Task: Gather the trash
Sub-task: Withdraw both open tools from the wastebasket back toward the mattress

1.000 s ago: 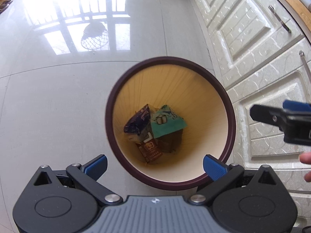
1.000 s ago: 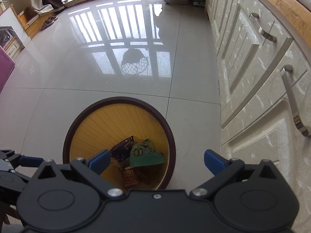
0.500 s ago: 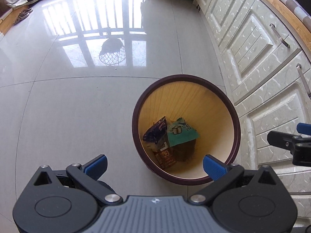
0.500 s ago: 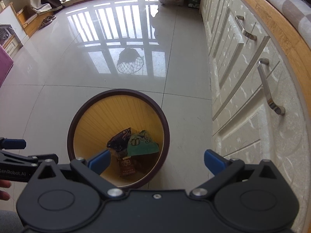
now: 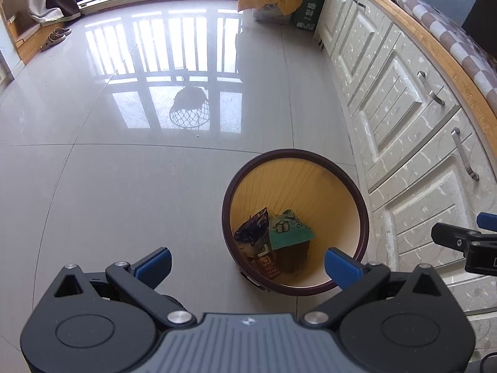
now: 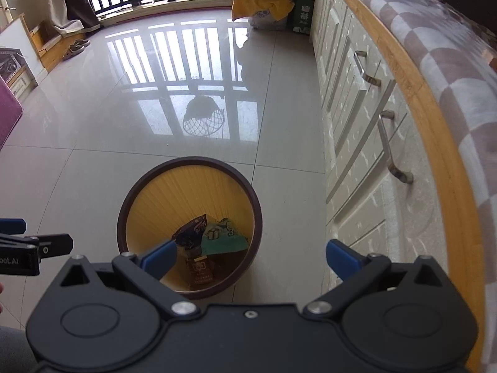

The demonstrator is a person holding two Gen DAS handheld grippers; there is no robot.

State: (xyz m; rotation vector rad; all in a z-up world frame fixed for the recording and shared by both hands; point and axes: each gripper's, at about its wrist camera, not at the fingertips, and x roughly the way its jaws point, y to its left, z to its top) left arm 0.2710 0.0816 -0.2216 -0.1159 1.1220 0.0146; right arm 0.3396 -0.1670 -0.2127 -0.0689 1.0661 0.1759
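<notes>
The left claw [image 5: 247, 261] is sitting at the bottom of its frame with its blue-tipped fingers [image 5: 153, 262] spread wide and nothing between them. The right claw [image 6: 250, 258] is likewise gaping wide and empty, low in its own frame.

Just above and between the fingers, the bin [image 5: 295, 168] is standing on the glossy tiled floor [image 5: 124, 186], lower right of centre in the left view and lower centre in the right view. It is round, with a dark brown rim and a ribbed yellow inner wall. At its bottom the trash is lying in a heap: a dark blue crinkled wrapper [image 5: 253, 228], a green packet [image 5: 289, 233] printed with a white pot drawing, and a red-brown packet [image 5: 267, 262] whose writing is too small to read. On the green packet a "3" is showing in the right view.

White cabinet doors [image 5: 403, 99] with metal handles are running along the right edge, under a wood-edged worktop [image 6: 435, 130] covered by a checked cloth [image 6: 459, 71].
</notes>
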